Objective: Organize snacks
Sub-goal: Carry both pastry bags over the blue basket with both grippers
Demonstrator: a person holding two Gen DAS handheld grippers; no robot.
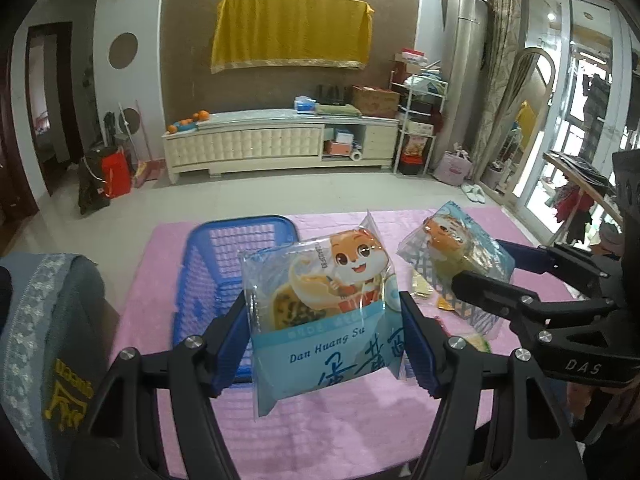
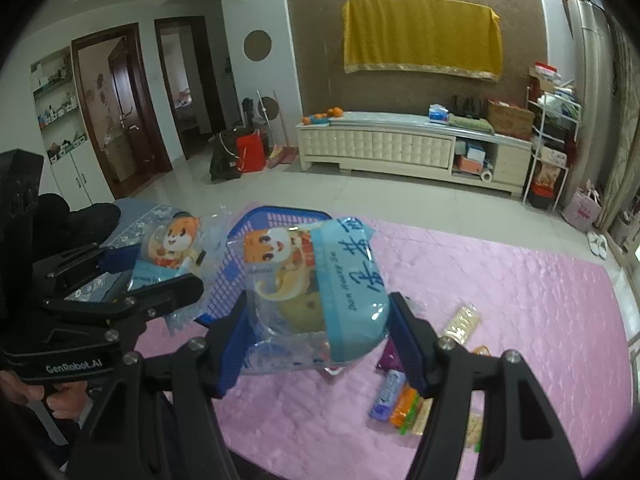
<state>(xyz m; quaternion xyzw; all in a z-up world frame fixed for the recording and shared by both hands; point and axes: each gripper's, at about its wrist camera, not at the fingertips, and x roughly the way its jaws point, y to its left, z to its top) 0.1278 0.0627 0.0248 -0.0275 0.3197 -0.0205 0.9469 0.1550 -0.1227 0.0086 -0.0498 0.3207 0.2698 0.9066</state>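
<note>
left gripper (image 1: pixel 324 340): clamped on 1 blue pastry packet (image 1: pixel 320 304)
right gripper (image 2: pixel 316 340): clamped on second packet (image 2: pixel 320 292)
blue basket (image 1: pixel 224 256): far left, contents hidden

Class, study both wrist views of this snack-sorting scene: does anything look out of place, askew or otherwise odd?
Nothing looks damaged or spilled. Each hand-held gripper, left and right, holds one blue pastry packet above the pink mat. Small snack packets lie loose on the mat, outside the blue basket.
</note>
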